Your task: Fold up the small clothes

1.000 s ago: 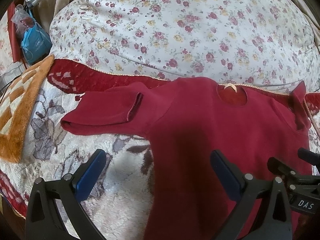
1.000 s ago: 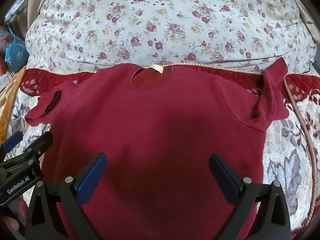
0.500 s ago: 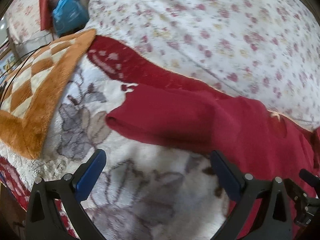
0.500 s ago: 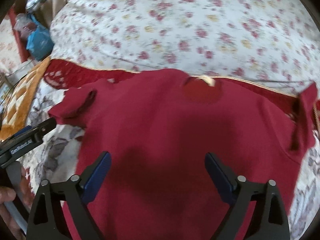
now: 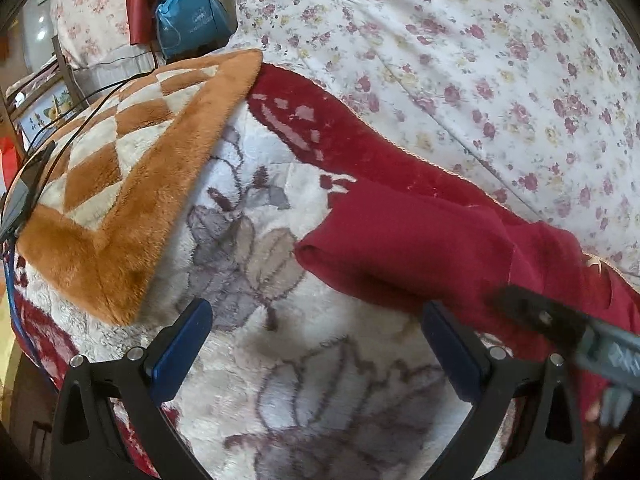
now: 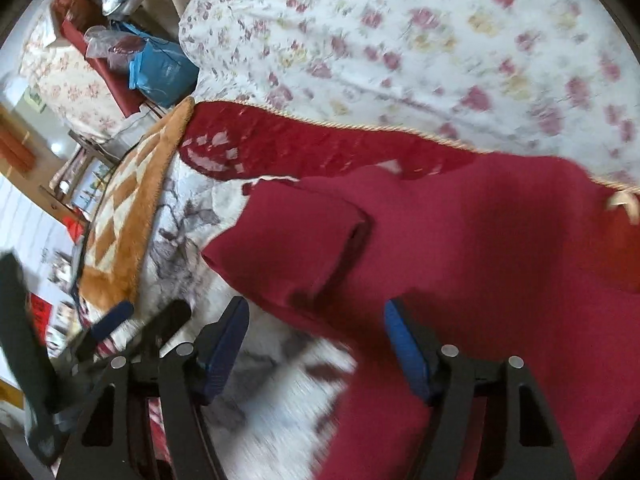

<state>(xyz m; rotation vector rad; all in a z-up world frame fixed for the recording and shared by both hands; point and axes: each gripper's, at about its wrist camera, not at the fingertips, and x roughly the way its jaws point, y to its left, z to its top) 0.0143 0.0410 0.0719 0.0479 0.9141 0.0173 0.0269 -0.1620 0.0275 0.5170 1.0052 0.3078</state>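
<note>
The right claw (image 6: 316, 344) stands partly spread, its jaws having just been closing, and nothing is pinched between its blue pads (image 6: 224, 344): the lower edge of the red shirt's sleeve (image 6: 288, 248) lies just ahead of the gap, while the right-hand pad sits over the shirt's body without visibly pressing on it. The left claw (image 5: 316, 354) is spread wide and empty, hovering over the white fleece blanket (image 5: 280, 360) with its grey and maroon flower pattern; the tip of the sleeve lies just beyond it, nearer its right finger than its left. The red shirt (image 6: 500, 260) is spread flat on the bed, its short sleeve folded over on itself with the cuff turned inward, its neckline and a small cream label (image 6: 624, 202) at the far right edge of the right wrist view. Beyond the shirt runs the blanket's dark red border (image 5: 340, 136) with a pale corded trim, and behind that rises a white quilt (image 5: 480, 60) printed with small roses. To the left lies an orange and cream checked plush blanket (image 5: 120, 184). Farther back stands a blue bag (image 5: 188, 20); what it holds cannot be told.
</note>
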